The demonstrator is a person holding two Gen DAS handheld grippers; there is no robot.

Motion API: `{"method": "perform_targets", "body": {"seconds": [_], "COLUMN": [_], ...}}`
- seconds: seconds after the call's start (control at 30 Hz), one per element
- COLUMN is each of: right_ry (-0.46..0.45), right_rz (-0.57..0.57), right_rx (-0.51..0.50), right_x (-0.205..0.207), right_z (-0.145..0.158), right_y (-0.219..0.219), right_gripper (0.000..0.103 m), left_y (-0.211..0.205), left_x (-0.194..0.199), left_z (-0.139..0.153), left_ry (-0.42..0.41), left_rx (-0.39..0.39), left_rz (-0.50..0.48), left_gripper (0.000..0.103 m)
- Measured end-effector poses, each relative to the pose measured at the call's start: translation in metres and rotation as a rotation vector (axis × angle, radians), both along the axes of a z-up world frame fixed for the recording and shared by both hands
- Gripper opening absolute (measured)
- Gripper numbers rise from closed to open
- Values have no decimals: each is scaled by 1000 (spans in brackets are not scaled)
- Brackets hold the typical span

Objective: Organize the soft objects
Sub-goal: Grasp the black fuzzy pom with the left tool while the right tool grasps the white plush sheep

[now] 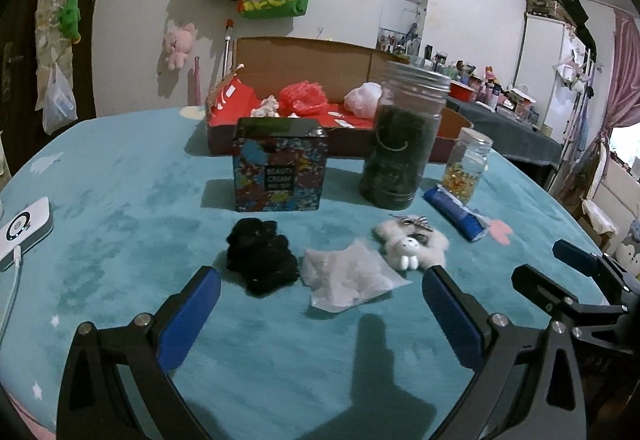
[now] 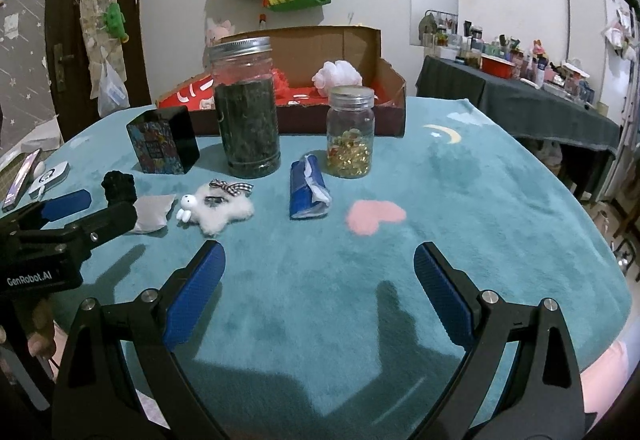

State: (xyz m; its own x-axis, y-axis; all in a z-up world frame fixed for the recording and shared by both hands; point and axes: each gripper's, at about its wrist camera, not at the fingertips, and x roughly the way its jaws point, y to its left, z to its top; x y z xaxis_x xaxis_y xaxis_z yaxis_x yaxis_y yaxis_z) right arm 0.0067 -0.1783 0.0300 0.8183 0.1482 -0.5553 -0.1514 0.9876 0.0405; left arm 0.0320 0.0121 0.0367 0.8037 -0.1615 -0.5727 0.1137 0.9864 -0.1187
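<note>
Teal plush blanket (image 2: pixel 500 200) covers the whole work surface, and both grippers hover low over its near part with blue-padded fingers spread wide and nothing between them: the left gripper (image 1: pixel 320 294) and the right gripper (image 2: pixel 319 272).

Taking the tall clear jar of dark leaves with a silver lid (image 1: pixel 404 136) as the landmark, the left wrist view shows three soft things in a row nearer than it: a black fluffy scrunchie (image 1: pixel 260 258) to its near left, a flat white gauzy pouch (image 1: pixel 350 278) nearly straight in front, and a white furry hair clip with a small bunny and a striped bow (image 1: pixel 412 242) just before its base. Only this view shows the white power bank with a cable (image 1: pixel 24 230), far left of the jar at the blanket's edge.

The right wrist view alone shows the wide bare stretch right of the jar, with a pink heart print (image 2: pixel 374 216) and a yellow moon print (image 2: pixel 446 132). A crumpled blue tissue packet (image 2: pixel 308 192) lies to the jar's near right, a small clear jar of golden capsules (image 2: pixel 350 134) beside it, and a black printed tin box (image 2: pixel 164 142) to the jar's left.

Behind the jar stands an open cardboard box with a red lining (image 2: pixel 392 80), holding a red mesh puff (image 1: pixel 302 94) and a pale pink mesh puff (image 2: pixel 338 74).
</note>
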Motion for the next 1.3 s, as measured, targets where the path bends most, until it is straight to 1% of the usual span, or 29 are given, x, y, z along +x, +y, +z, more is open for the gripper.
{"method": "perform_targets", "body": {"seconds": [0.13, 0.33, 0.43, 0.5, 0.57, 0.67, 0.77, 0.83, 0.9, 0.97, 1.0, 1.07, 1.1, 1.13, 1.17, 1.2, 1.23, 1.3], "right_ry": [21, 77, 96, 111, 132, 178, 206, 225, 239, 250, 254, 273, 287, 301, 321, 306, 302, 301], "right_rz": [11, 51, 79, 108, 136, 199, 243, 262, 281, 297, 307, 341, 356, 365, 377, 380, 390, 388], "right_rx": [14, 55, 66, 74, 71, 71, 38, 8, -12, -49, -59, -74, -79, -82, -93, -96, -89, -53], "right_x": [8, 27, 35, 42, 50, 61, 70, 75, 81, 86, 87, 91, 93, 95, 96, 95, 94, 94], "right_z": [0, -1, 2, 4, 5, 5, 4, 3, 1, 0, 0, -2, -4, -6, -9, -8, -7, -6], "right_y": [1, 7, 13, 18, 24, 33, 43, 49, 54, 61, 63, 70, 73, 76, 78, 78, 78, 72], "right_gripper": [97, 97, 97, 97, 97, 97, 97, 97, 96, 96, 96, 96, 92, 74, 68, 63, 53, 49], "left_y": [7, 22, 30, 34, 35, 36, 38, 39, 41, 42, 42, 41, 40, 39, 38, 36, 34, 30], "left_x": [6, 17, 23, 29, 34, 40, 47, 51, 55, 58, 60, 60, 60, 60, 60, 59, 58, 57], "left_z": [0, 7, 10, 10, 9, 5, 3, 1, -1, -3, -5, -6, -5, -5, -4, -2, -1, 4], "left_ry": [14, 54, 69, 89, 115, 146, 164, 175, 187, 201, 214, 215, 210, 210, 212, 210, 205, 189], "left_rx": [15, 38, 54, 73, 91, 122, 140, 143, 139, 127, 111, 98, 95, 86, 77, 76, 76, 72], "left_rz": [5, -11, -27, -46, -72, -106, -128, -141, -152, -168, -187, -205, -218, -231, -240, -246, -253, -267], "left_gripper": [103, 103, 101, 98, 95, 93, 88, 87, 82, 70, 67, 52, 47, 35, 35, 35, 34, 33]}}
